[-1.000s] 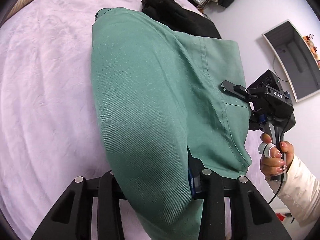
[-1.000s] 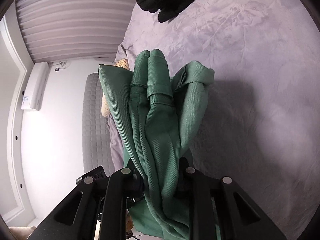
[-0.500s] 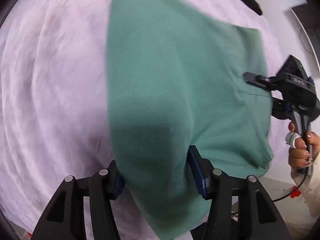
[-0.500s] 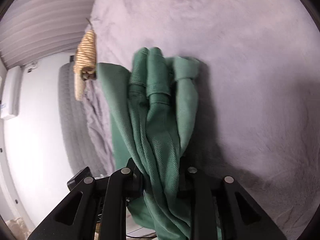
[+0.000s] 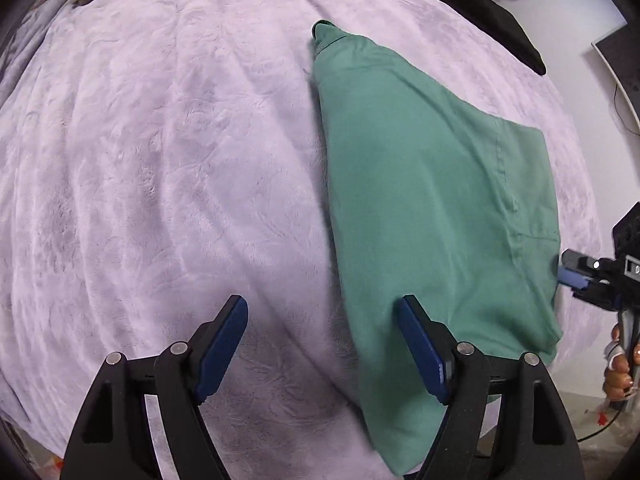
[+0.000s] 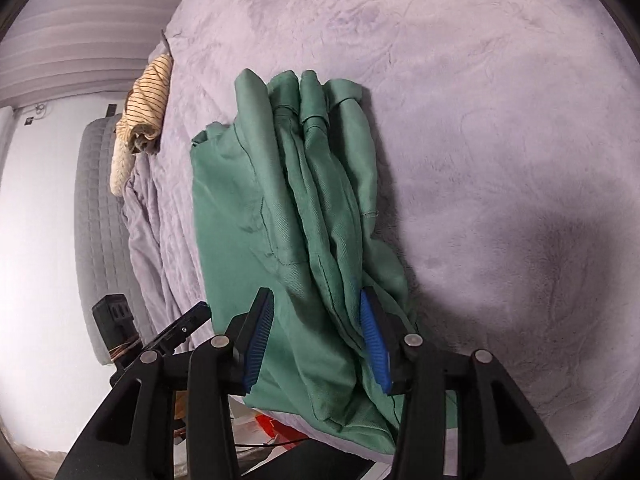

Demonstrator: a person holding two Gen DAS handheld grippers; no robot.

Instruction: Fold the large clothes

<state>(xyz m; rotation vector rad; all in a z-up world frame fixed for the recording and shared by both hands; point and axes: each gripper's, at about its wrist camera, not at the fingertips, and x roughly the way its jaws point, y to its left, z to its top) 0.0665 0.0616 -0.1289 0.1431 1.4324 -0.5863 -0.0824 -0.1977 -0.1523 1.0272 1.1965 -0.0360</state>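
1. The lilac blanket (image 5: 160, 160) covers the bed and is your work surface. Most of it is bare. The folding area lies at the near edge, where the cover hangs over the side.
2. The green garment (image 5: 432, 200) lies on the blanket as a long folded bundle, and its near end overhangs the bed edge. In the right wrist view the green garment (image 6: 304, 200) shows several stacked layers with the band ends bunched at the far end. Judge the fold as laid down but loose. The layers are uneven and not yet pressed flat.
3. A black garment (image 5: 480, 12) and a striped cloth (image 6: 144, 96) lie well apart at the far edges. Treat these as possible remaining items; the frames do not show whether they belong to the task.
4. Your left gripper (image 5: 320, 344) is opening. The jaws stand wide: one pad rests against the garment's edge, the other is over bare blanket, and nothing is clamped.
5. Your right gripper (image 6: 316, 344) is opening. Folds of the garment lie between the jaws, but the pads no longer pinch them.
6. Remaining work, as judged: straighten the overhanging end and complete any further fold.
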